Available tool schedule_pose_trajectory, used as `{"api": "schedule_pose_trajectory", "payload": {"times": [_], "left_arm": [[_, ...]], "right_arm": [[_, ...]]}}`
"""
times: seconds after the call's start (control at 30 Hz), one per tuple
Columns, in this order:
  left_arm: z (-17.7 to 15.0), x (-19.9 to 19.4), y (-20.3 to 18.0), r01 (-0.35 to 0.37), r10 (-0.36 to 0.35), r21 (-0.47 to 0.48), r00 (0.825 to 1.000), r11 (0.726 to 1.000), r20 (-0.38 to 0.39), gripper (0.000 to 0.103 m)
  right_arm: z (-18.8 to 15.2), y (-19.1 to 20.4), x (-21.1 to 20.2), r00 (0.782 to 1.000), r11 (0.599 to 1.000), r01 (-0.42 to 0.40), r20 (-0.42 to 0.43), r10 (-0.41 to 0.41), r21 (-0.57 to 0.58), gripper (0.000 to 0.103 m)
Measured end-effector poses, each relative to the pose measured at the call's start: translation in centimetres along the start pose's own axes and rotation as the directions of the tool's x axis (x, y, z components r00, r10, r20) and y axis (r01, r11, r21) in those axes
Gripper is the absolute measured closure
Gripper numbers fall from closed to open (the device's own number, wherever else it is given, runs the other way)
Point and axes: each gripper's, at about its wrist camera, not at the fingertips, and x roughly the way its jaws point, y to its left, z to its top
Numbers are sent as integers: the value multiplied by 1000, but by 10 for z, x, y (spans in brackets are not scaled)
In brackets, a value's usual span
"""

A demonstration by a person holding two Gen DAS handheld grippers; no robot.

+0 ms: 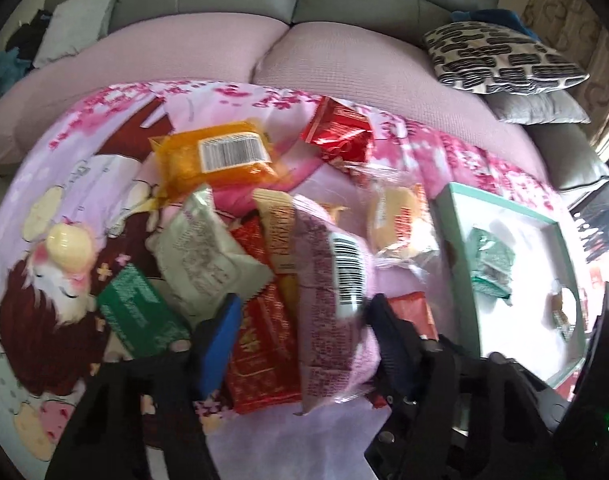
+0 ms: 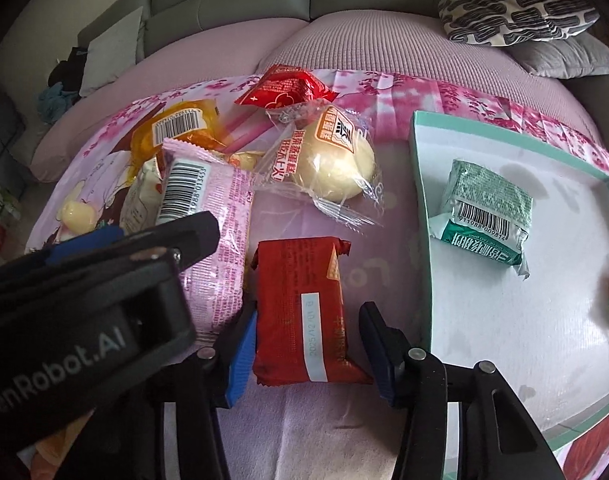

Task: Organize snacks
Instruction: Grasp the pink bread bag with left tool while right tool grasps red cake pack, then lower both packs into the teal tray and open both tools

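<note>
A: Where do we stand with the snacks?

B: We are mid-sort. The teal-rimmed box (image 2: 418, 184) sits at the right on the pink cloth (image 2: 384, 208), with a green packet (image 2: 486, 210) already in it. Most of the pile lies left of it, not yet moved.

A: And our grippers?

B: Our right gripper (image 2: 308, 356) is spread wide, fingers either side of the red packet (image 2: 304, 312) that lies flat, near us and just left of the box. Nothing is pinched yet. Our left gripper (image 1: 300, 328) also looks released; the pink packet (image 1: 330, 312) lies between its fingers, but we see no squeeze on it.

A: Next move?

B: We judge that the right one should clamp on the red packet, lift it and carry it right over the rim, setting it down beside the green one. The wrapper is slippery and puffed, so a hold across the middle would serve best.

A: Anything we cannot make out?

B: The left view is blurred, so contact with the pink packet is uncertain. The box's right edge is cut off, and something at that edge is only partly seen. Packets under the pile are covered by others.
</note>
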Motion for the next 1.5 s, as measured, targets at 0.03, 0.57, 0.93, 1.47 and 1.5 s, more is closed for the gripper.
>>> {"api": "schedule_pose_trajectory", "payload": {"times": [0.03, 0.57, 0.93, 1.47, 1.5], "left_arm": [[0, 1, 0, 20, -20, -3, 1000, 1000, -4, 48], [-3, -7, -11, 56, -56, -3, 998, 998, 33, 72], [2, -45, -8, 46, -43, -18, 990, 999, 135, 72], [-1, -71, -47, 84, -88, 31, 977, 996, 196, 72], [-2, -70, -51, 91, -97, 38, 976, 995, 193, 72]], "right_arm": [[0, -1, 0, 1000, 1000, -2, 4, 2, 7, 56], [-7, -8, -11, 999, 1000, -16, 34, 16, 21, 61], [-5, -16, -47, 991, 998, -55, 123, 50, 43, 61], [-5, -66, -87, 980, 987, -30, 200, -2, 156, 61], [-5, -73, -88, 980, 985, -21, 199, -14, 172, 61]]}}
